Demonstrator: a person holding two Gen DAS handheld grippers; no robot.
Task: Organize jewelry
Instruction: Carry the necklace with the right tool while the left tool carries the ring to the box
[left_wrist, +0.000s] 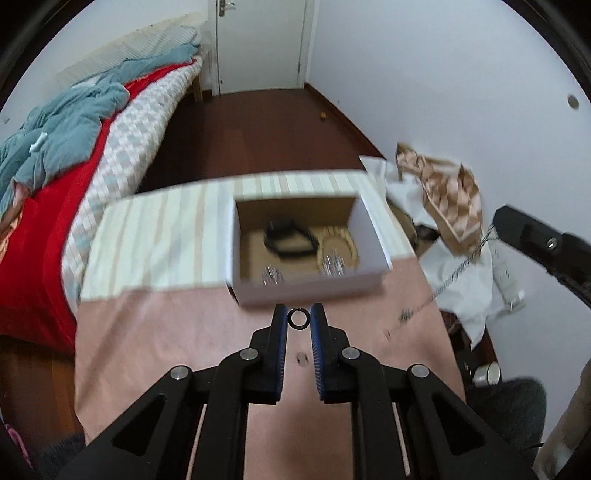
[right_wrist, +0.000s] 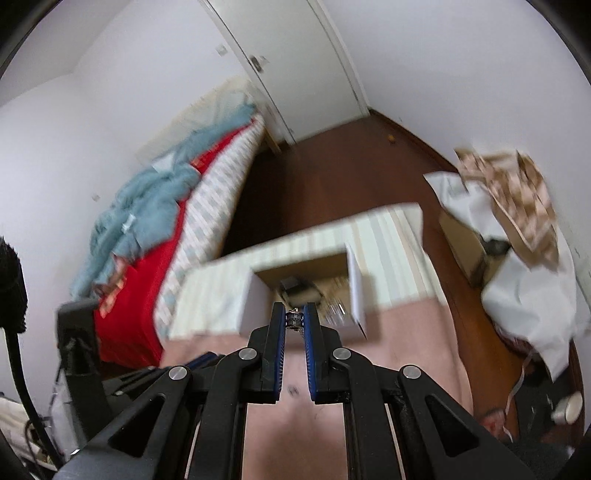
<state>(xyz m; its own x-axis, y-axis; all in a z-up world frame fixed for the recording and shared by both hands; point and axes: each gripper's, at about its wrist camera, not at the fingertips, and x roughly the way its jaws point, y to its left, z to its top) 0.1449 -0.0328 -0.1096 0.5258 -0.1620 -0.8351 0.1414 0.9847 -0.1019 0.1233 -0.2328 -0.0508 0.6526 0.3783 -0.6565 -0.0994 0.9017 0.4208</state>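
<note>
Sitting pinched between the left claw's (left_wrist: 299, 319) tips, a dark ring (left_wrist: 298, 318) hangs just short of the box (left_wrist: 364, 225). Right claw (right_wrist: 294, 319) is narrowed on a chain's (left_wrist: 456, 271) end piece, box just beyond; the chain trails below it.

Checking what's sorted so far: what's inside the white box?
Inside the white box: a black band, a pale bracelet, two sparkly pieces. The near wall hides the front floor.
</note>
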